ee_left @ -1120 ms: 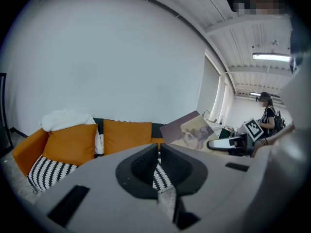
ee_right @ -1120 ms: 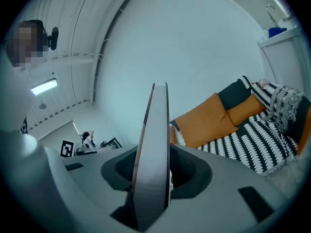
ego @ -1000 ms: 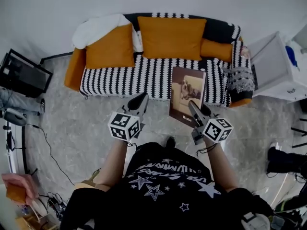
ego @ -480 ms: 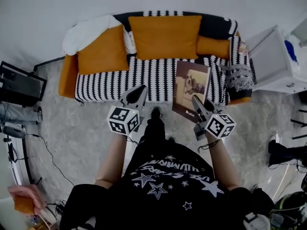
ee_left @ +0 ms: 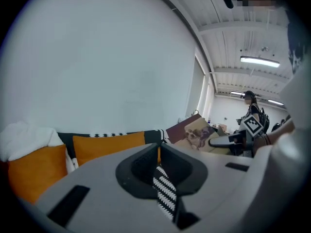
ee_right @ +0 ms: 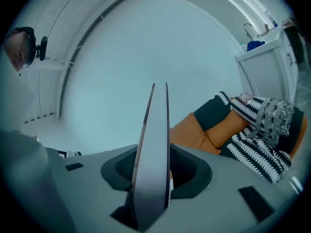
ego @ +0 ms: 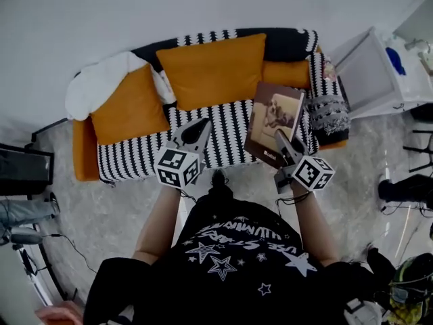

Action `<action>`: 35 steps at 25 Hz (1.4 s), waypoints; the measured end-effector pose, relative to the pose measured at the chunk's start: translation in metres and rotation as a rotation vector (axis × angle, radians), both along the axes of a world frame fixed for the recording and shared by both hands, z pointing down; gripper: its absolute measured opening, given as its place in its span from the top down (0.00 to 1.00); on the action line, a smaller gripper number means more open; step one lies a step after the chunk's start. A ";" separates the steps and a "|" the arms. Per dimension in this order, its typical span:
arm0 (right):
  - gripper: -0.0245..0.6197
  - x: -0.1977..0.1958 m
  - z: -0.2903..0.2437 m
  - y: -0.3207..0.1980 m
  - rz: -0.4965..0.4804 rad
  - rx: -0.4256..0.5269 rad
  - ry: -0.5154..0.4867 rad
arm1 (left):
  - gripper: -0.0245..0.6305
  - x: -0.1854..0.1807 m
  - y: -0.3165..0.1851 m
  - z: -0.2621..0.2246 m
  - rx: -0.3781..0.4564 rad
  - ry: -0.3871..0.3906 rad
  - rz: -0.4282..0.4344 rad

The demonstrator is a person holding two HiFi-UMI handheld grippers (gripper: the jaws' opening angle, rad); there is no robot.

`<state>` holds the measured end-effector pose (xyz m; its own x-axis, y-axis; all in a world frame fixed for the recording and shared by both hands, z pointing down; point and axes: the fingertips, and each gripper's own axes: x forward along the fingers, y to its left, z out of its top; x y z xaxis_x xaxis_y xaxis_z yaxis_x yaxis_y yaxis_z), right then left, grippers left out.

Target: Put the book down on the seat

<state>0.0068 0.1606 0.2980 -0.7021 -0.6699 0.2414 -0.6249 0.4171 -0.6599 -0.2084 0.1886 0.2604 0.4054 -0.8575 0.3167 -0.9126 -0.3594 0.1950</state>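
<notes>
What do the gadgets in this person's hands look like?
Both are grey. The left tool and right tool each taper to two dark jaws and carry a white cube with black square markers; a thin dark cable hangs beneath each. The person wears a black short-sleeved T-shirt with white stars.

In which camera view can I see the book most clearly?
The head view: the book shows its cover with the dog picture, held at its lower edge by the right hand-held gripper. The left gripper view shows it small and tilted. The right gripper view shows only its thin edge between the jaws.
</notes>
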 end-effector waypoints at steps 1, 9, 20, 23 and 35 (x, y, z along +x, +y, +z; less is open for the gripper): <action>0.72 -0.005 0.001 -0.006 0.012 -0.005 0.005 | 0.93 -0.005 -0.009 0.002 -0.005 -0.002 0.018; 0.72 -0.009 0.009 -0.029 0.132 -0.037 0.072 | 0.93 -0.015 -0.073 0.009 -0.011 0.073 0.133; 0.72 0.025 0.037 -0.045 0.198 -0.105 0.092 | 0.93 0.001 -0.085 0.030 -0.046 0.054 0.163; 0.72 0.026 0.048 -0.059 0.144 -0.123 0.100 | 0.93 0.001 -0.093 0.040 -0.078 0.037 0.123; 0.72 0.067 0.115 -0.168 0.088 -0.237 0.087 | 0.93 0.059 -0.179 0.085 -0.190 -0.005 0.075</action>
<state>0.0741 -0.0075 0.4133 -0.6136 -0.6448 0.4558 -0.7105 0.1989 -0.6750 -0.1495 0.0099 0.3457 0.4642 -0.7492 0.4725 -0.8856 -0.3838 0.2614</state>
